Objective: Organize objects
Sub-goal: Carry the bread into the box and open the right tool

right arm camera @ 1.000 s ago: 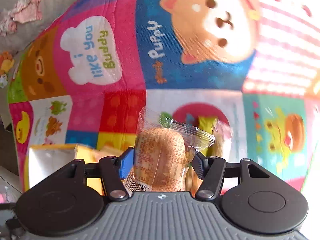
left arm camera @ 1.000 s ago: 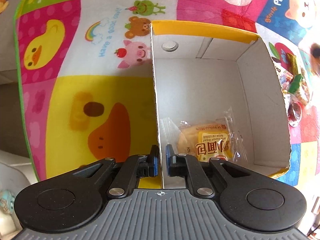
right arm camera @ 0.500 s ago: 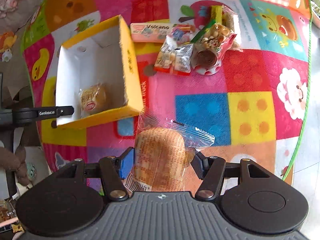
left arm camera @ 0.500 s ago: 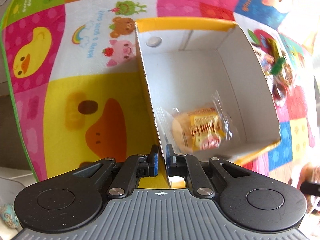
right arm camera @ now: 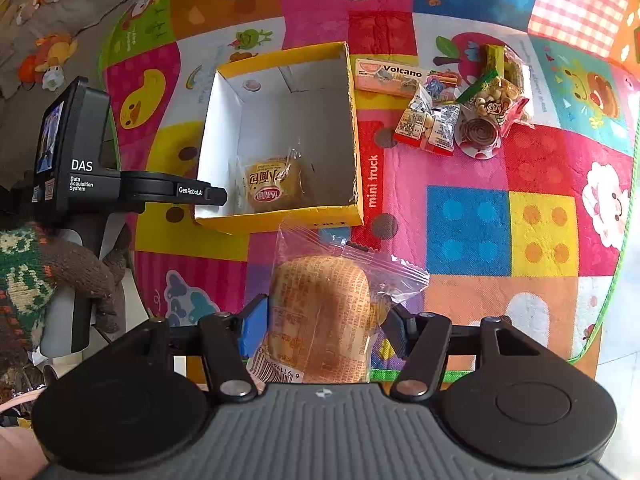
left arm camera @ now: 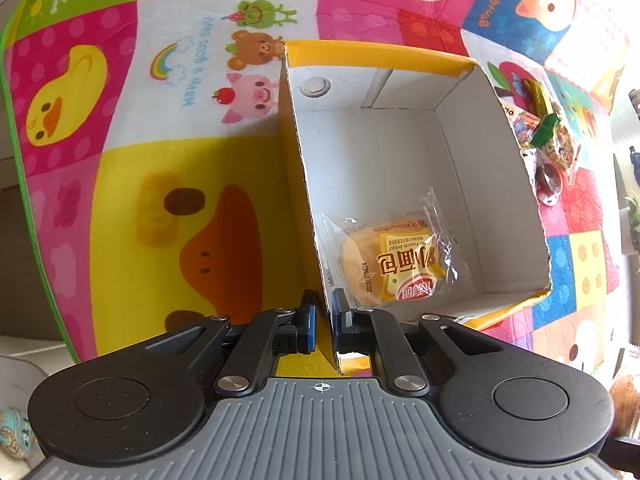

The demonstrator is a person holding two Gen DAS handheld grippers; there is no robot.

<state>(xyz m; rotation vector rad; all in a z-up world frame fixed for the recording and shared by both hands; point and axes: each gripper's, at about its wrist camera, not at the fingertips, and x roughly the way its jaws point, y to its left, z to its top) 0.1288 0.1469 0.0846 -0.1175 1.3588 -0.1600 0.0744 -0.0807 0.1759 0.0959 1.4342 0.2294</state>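
Both pairs of jaws are clamped: the left gripper (left arm camera: pixel 323 322) pinches the near left wall of the yellow box (left arm camera: pixel 472 216), its blue pads pressed on either side of the thin cardboard, while the right gripper (right arm camera: pixel 322 326) squeezes a wrapped bread bun (right arm camera: pixel 320 316) between its pads, wrapper end sticking up and forward. Box sits open-topped on the cartoon play mat (left arm camera: pixel 132 184), white inside, yellow outside. One packaged bun (left arm camera: pixel 394 266) lies on the box floor in the near left corner, label up, close to the pinched wall. From the right wrist view the held bun hangs above the mat just short of the box's near wall. Beyond the box's right side, a loose snack pile (right arm camera: pixel 452 108) rests on the mat, a Volcano packet (right arm camera: pixel 390 76) at its left end, just beside the box.
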